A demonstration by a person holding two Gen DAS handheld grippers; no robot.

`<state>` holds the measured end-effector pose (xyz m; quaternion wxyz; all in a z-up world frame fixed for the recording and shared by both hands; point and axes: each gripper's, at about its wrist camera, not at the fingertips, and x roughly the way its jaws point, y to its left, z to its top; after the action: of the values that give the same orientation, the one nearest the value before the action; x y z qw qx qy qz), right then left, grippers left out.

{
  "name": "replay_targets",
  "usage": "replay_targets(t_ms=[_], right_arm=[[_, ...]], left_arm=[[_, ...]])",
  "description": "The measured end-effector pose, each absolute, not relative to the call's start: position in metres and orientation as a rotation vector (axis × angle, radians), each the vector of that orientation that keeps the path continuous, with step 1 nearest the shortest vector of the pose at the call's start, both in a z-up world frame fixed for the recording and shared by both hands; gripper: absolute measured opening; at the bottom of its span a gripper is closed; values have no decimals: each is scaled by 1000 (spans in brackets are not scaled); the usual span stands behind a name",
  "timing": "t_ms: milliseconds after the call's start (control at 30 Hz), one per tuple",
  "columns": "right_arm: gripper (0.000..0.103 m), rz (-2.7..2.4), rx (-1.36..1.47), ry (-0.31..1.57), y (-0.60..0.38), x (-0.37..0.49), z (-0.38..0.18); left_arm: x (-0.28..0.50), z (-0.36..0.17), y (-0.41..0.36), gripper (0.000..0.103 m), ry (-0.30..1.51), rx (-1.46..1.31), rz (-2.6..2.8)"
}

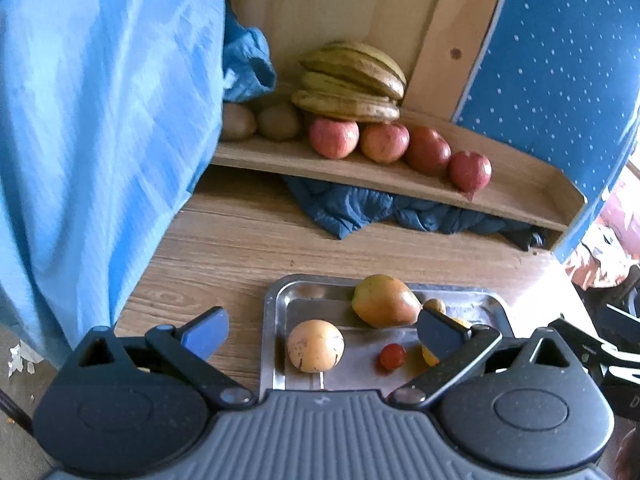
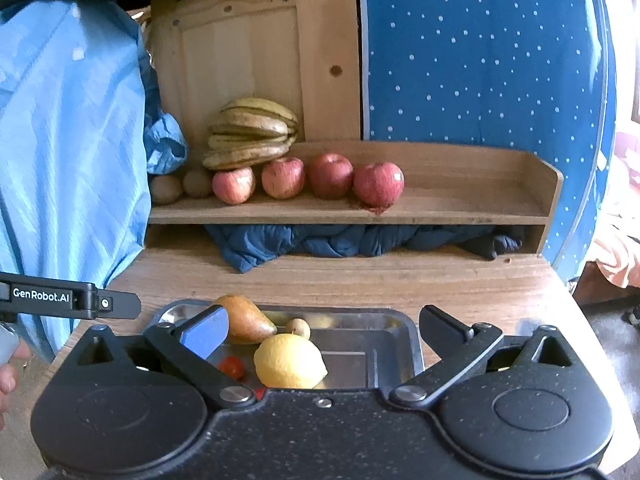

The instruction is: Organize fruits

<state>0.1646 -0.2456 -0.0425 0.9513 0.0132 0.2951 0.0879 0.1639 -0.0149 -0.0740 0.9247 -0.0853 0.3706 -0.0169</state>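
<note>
Dark blue cloth [image 2: 320, 246] under shelf [image 2: 460, 210]

You get soft daylight, apparently from the right, where both views blow out near the edge. The metal tray [image 1: 276, 312] throws glare. Fisheye bending curves the wooden shelf [image 1: 400, 178] and darkens the corners. Fine detail is slightly soft throughout, and shadows stay faint.

The shelf [image 2: 460, 196] lies bare right of the apples [image 2: 378, 184]; its left end is crowded by bananas [image 2: 250, 136]. Bare table [image 2: 360, 280] separates tray [image 2: 404, 320] from shelf. A light-blue cloth [image 2: 68, 160] walls the left.
</note>
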Motion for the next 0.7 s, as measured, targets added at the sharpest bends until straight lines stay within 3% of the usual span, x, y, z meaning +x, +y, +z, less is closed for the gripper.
replay_targets(t_ms=[700], right_arm=[[102,311,26,569,-278,113,-34]], left_arm=[[65,-67,-47,102,745,-207,131]])
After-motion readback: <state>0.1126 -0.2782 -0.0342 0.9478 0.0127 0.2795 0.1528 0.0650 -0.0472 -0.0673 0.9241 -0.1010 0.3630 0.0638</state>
